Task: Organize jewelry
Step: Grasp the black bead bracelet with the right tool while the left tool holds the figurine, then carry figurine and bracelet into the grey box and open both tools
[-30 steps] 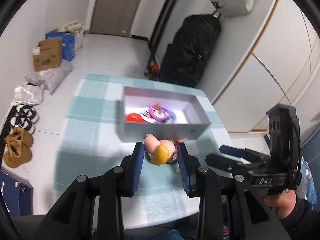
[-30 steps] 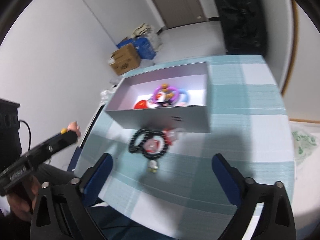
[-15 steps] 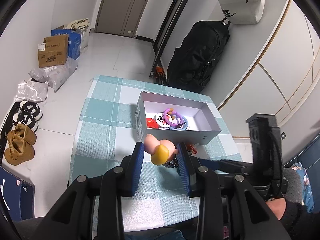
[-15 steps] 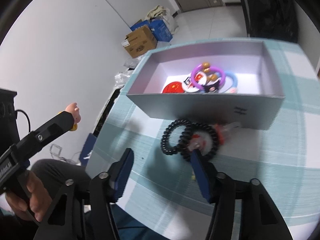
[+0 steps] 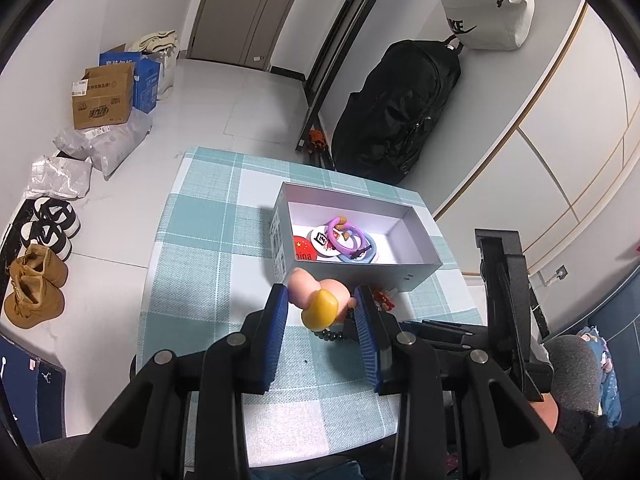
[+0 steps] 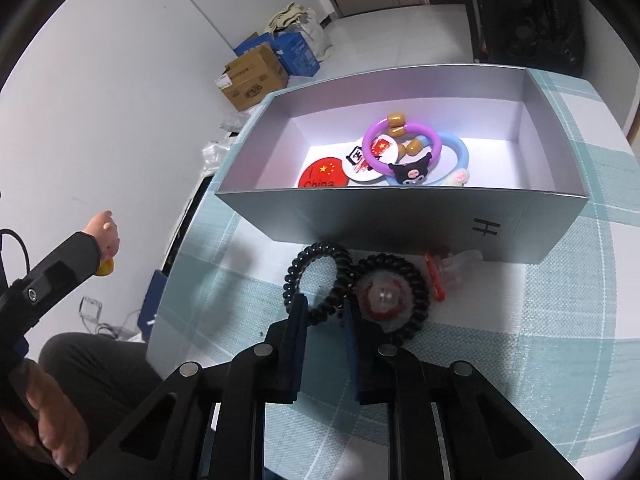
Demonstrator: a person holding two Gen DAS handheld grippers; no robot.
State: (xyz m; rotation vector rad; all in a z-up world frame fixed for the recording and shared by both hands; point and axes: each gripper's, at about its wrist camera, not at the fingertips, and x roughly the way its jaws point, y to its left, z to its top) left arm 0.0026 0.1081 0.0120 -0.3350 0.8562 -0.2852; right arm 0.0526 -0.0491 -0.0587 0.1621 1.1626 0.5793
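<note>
My right tongs [image 6: 325, 312] have just been closing on the springy coil [image 6: 316, 282], light and soft. My left tongs [image 5: 322, 312] hold a rubbery toy [image 5: 320, 304].

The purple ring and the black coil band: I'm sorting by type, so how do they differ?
The purple ring is smooth and carries tan beads and a dark cartoon charm; the black coil band is ridged, spiral and plain. The purple ring lies inside the grey box; the black coil band lies on the tablecloth in front, pinched by the right gripper. Both are closed loops.
</note>
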